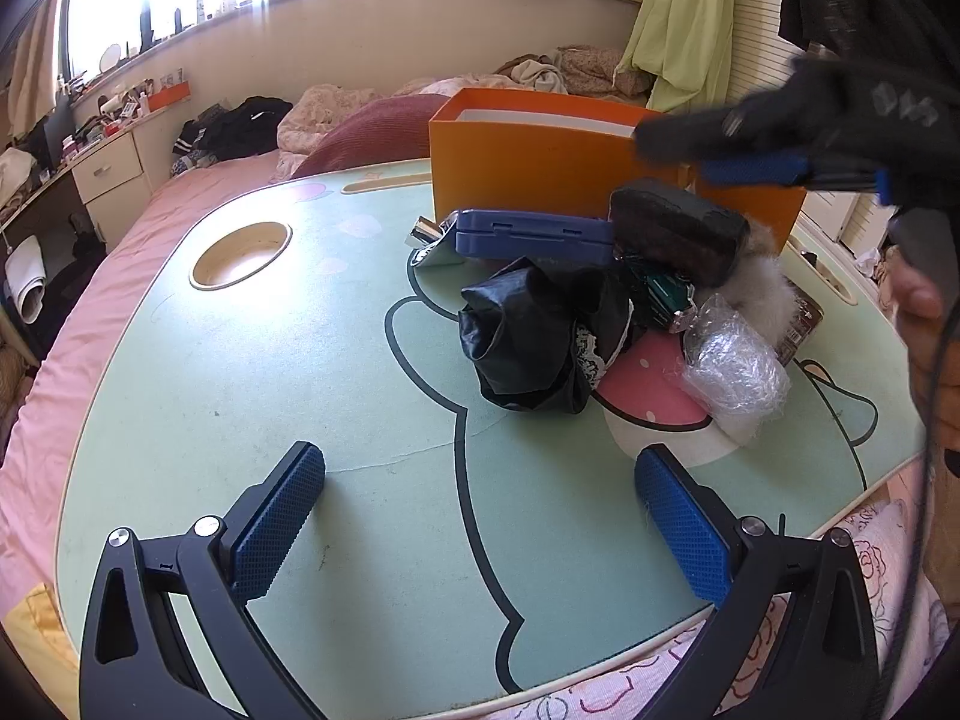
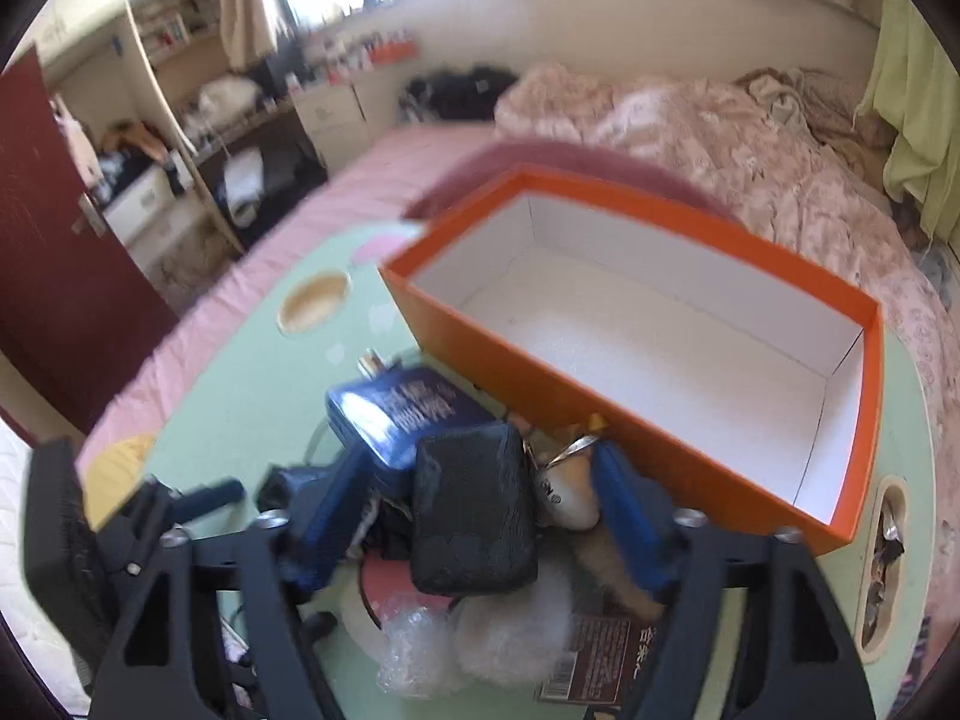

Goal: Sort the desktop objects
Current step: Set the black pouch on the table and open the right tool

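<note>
My right gripper (image 2: pixel 474 516) has its jaws spread wide on either side of the black case (image 2: pixel 474 516), not touching it as far as I can tell through the blur. The case lies atop the clutter pile, against the blue box (image 2: pixel 402 414), just in front of the open orange box (image 2: pixel 636 420). My left gripper (image 1: pixel 480 534) hovers with jaws wide over bare tabletop (image 1: pixel 270 372), the black cloth bundle (image 1: pixel 528 342) well ahead of it.

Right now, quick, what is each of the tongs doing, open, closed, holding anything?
Left tongs: open, holding nothing, above the green table.
Right tongs: open, straddling the black case on the pile, not clamped on it.
</note>
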`<state>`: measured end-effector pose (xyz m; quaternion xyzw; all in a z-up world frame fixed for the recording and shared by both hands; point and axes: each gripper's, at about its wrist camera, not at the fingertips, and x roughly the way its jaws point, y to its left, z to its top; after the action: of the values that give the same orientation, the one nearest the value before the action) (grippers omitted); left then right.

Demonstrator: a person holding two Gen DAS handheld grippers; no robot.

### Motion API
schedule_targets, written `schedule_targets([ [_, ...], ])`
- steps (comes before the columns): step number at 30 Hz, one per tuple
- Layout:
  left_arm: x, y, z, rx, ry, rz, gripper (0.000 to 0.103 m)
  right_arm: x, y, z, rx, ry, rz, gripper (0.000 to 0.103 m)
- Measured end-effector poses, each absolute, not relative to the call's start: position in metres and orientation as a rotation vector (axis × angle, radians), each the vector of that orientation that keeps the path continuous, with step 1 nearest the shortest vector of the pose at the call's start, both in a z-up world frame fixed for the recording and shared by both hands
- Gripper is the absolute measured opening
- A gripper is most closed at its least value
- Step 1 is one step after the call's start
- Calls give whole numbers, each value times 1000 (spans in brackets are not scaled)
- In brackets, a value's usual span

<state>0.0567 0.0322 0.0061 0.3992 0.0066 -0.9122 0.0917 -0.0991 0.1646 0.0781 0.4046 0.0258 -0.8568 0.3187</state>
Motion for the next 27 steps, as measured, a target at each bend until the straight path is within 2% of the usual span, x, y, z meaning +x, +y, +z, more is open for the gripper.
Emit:
schedule_targets([
  [3, 57, 33, 6, 1186, 20, -2709, 103, -87, 191, 105, 950, -4, -2338, 87],
  [8, 57, 32, 6, 1186, 19, -2711, 103, -74, 236, 112, 967, 72, -2597, 87],
  [13, 57, 32, 6, 1188, 18, -2712, 103, -91, 274, 97, 1012, -160, -2702, 87],
  [14, 58, 32, 7, 1188, 20, -2712, 103, -101, 273, 92, 1057, -180, -2683, 81],
  [15, 58, 31, 7, 1190, 22, -2712, 103, -109, 271, 87, 1089, -190, -2650, 60],
  [18, 59, 33, 8, 1185, 21, -2712, 103, -130, 268, 78, 1135, -268, -2584, 41],
  [22, 59, 33, 7, 1181, 11, -2713, 103, -149, 262, 72, 1169, -311, -2561, 29],
  [27, 60, 29, 6, 1187, 20, -2715, 103, -170, 249, 77, 1154, -251, -2575, 29],
])
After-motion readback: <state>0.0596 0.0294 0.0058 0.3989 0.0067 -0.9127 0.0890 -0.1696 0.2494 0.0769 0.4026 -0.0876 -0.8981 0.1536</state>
